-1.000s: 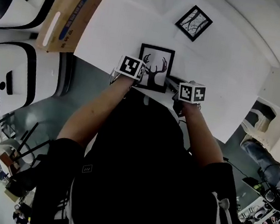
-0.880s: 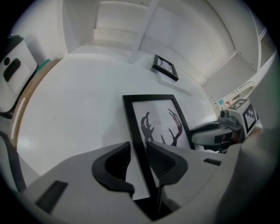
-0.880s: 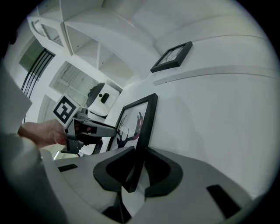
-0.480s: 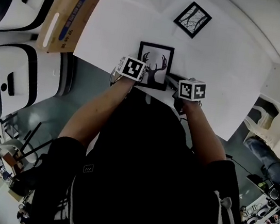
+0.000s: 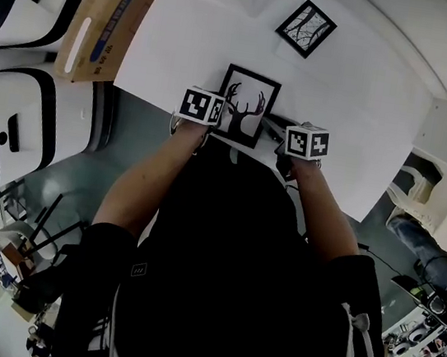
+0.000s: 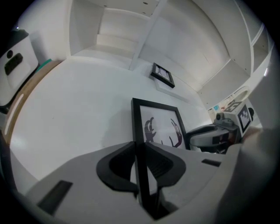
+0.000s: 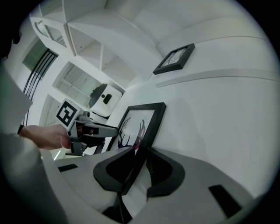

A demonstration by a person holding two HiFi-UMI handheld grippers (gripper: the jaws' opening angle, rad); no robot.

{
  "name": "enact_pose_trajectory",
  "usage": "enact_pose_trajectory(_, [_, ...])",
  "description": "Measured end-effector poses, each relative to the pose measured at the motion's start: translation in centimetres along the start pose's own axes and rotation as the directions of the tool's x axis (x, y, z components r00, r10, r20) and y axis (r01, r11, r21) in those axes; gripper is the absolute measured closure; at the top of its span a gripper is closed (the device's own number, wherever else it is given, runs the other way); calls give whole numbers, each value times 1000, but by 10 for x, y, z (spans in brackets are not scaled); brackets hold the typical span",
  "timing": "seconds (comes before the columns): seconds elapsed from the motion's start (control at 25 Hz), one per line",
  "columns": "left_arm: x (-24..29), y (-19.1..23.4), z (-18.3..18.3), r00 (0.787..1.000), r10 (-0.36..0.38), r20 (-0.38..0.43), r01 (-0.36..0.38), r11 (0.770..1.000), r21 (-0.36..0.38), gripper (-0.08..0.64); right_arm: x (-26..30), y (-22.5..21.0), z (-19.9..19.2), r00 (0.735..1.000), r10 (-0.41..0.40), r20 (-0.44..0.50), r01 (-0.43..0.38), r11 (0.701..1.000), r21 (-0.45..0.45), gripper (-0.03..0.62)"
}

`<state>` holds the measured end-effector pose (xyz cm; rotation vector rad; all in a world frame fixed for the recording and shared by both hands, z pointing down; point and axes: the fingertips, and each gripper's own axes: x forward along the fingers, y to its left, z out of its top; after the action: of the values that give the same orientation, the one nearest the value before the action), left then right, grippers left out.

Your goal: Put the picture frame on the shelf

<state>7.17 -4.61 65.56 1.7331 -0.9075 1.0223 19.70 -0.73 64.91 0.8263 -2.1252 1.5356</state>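
White shelf [image 6: 118,26] compartments rise behind the wide white surface [image 5: 176,50], and a cardboard box [image 5: 106,15] sits at the surface's far left corner. The antler picture frame [image 5: 245,108] is at the surface's near edge, tilted up between both claws. The left claw [image 6: 141,164] has just been closing and now pinches the frame's left border; the right claw [image 7: 135,168] is clenched on the right border. A smaller frame [image 5: 306,28] (bare branches) lies flat farther back, well apart.
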Motion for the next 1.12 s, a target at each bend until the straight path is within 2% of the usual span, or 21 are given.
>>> enact_pose_trajectory(0.16, [-3,-5,2,1000,-30,9,30,1000,-1,486,-13,-15,7,999,-41,32,41,999,7,509])
enact_pose_trajectory(0.32, [-11,-7,8,998,-53,42,54,998,-23,486,-24,-17,9,998,-29,64,27,999,29,508])
enact_pose_trajectory(0.4, [-16,-7,13,996,-62,61,64,998,-29,486,-29,-14,13,995,4,97,-8,999,42,495])
enact_pose_trajectory(0.6, [-30,-13,25,992,-72,107,72,997,1,486,-40,12,25,975,154,163,-163,986,43,435])
enact_pose_trajectory(0.84, [-55,-32,38,977,-112,184,109,994,22,486,-54,30,36,957,213,198,-215,977,-13,422])
enact_pose_trajectory(1.12, [-83,-60,43,956,-148,255,136,988,67,486,-76,57,49,916,316,248,-312,948,-57,423])
